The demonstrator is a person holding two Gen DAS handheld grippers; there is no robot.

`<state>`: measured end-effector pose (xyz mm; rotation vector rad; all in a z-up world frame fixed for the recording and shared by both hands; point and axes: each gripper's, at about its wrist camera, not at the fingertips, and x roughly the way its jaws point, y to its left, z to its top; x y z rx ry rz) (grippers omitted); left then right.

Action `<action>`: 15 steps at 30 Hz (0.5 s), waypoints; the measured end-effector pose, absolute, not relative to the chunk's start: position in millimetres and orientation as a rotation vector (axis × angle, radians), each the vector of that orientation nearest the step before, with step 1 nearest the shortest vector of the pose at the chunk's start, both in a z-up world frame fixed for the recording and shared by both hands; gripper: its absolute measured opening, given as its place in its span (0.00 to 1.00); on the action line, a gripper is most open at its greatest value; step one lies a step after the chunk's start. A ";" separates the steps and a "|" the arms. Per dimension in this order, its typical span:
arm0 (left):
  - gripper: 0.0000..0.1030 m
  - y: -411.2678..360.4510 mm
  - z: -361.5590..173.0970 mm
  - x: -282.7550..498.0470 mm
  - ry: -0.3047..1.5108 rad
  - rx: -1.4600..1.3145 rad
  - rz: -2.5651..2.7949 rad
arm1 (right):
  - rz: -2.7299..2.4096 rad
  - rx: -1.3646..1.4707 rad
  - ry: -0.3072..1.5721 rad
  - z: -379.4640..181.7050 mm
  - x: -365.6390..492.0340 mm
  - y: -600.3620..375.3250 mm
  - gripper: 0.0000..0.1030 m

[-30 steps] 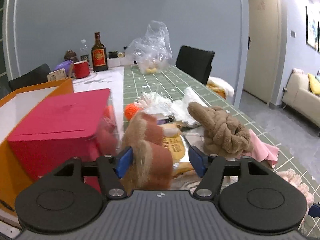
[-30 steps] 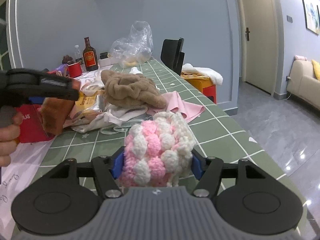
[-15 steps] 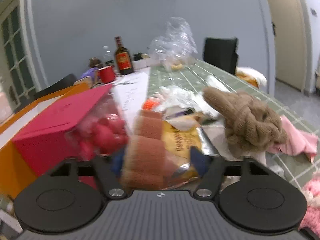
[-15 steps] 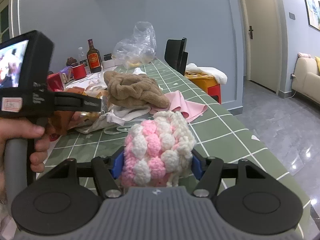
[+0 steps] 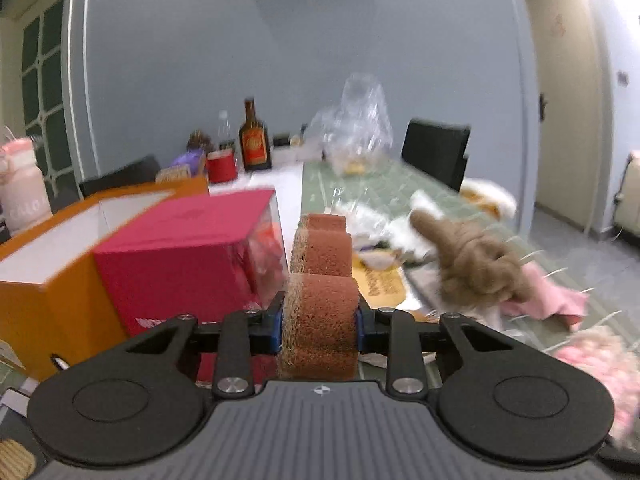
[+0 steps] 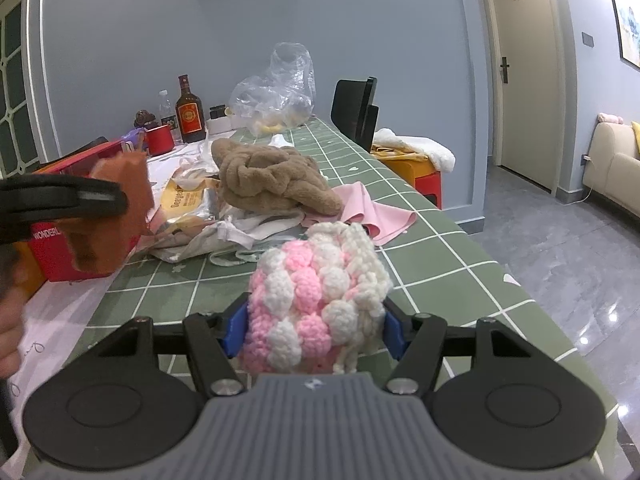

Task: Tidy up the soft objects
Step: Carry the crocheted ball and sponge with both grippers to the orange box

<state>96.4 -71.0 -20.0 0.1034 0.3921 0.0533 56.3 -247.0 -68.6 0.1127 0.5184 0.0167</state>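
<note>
Since a second ago the left gripper point(image 5: 319, 322) swings level across the scene and its jaws have just been closing; now the blue pads press both sides of the rust-brown scalloped sponge strip point(image 5: 320, 280), which stands upright between them, lifted above the green grid-patterned bench point(image 6: 404, 248). Left wrist view is motion-blurred. Red cardboard box point(image 5: 188, 252) sits just left of the strip, inside or against an orange open box point(image 5: 48, 280), cannot tell which. Tan knotted plush towel point(image 5: 476, 268) lies right of the strip on a pile of crumpled white wrappers, with a pink cloth point(image 6: 372, 216) under its far side.

Right gripper point(image 6: 314, 326) is unchanged from before: jaws clamped on the pink-and-white chunky-knit ball point(image 6: 316, 300), held over the bench's near edge. From the right wrist view the left tool shows at far left, a person's hand point(image 6: 10, 320) on its handle. Brown glass bottle point(image 6: 190, 112), red mug point(image 6: 160, 140) and clear plastic bag point(image 6: 280, 92) stand at the far end.
</note>
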 end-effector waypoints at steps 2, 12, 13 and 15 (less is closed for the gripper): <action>0.34 -68.8 -13.0 82.3 0.356 0.101 0.016 | 0.018 0.119 0.511 -67.9 55.0 -248.4 0.62; 0.34 -10.0 32.3 5.4 0.250 -0.063 -0.183 | 0.049 0.200 0.433 -51.4 34.7 -262.1 0.61; 0.34 -1.9 38.4 -0.6 0.233 -0.071 -0.192 | 0.061 0.204 0.416 -46.7 30.2 -262.1 0.61; 0.34 11.6 50.4 -11.0 0.206 -0.072 -0.211 | 0.084 0.216 0.378 -37.0 21.4 -261.0 0.61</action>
